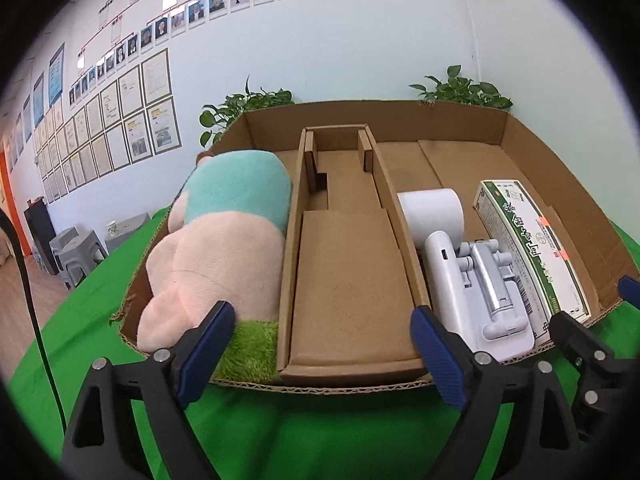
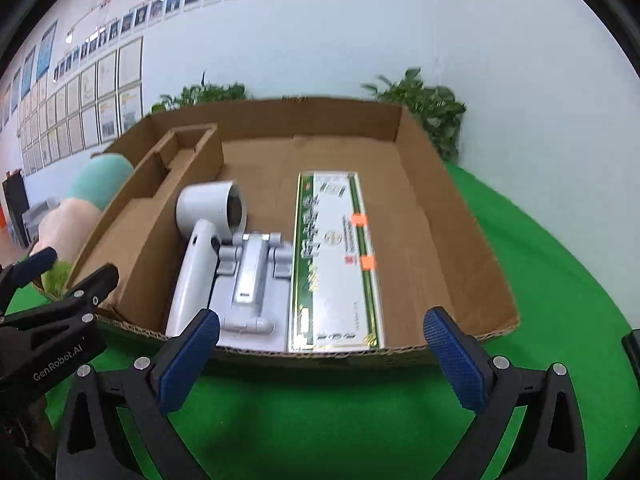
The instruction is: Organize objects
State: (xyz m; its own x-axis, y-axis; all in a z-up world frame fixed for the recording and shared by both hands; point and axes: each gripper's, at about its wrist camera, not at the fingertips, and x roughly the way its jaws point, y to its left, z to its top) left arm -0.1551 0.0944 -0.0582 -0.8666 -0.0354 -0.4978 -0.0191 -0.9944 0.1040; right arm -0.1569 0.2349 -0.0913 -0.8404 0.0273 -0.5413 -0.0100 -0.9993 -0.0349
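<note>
We held both tongs just off the near edge of the cardboard tray (image 1: 440, 120), which sat on the green-covered counter (image 1: 280, 432). The left tongs (image 1: 324, 344) stood wide apart, gripping nothing and touching nothing; their blue pads (image 1: 208, 344) framed the near end of the tray's middle compartment. The right tongs (image 2: 320, 356) were likewise spread wide and empty, with one pad (image 2: 192, 356) in front of the tray's near edge and the other in front of its near right corner.

In the tray's left compartment lay a plush toy (image 1: 224, 240), pink with a teal band, its lower end on a patch of green fuzzy fabric (image 1: 252, 344) at the near edge. A cardboard divider insert (image 1: 348, 264) took up the middle and held nothing that we could see.

In the right compartment, a white handheld device (image 2: 208, 240) with a round barrel head lay just beside the divider, its handle pointing to the near edge. Touching it on the right was a grey-white folding stand (image 2: 252, 280). Beside that lay a long green-and-white box (image 2: 336, 260), lengthwise from the near edge toward the far wall, with two orange stickers on top. The rest of the compartment's floor, out to the right wall, was bare cardboard.

Potted plants (image 1: 460, 88) stood behind the tray's far wall.
</note>
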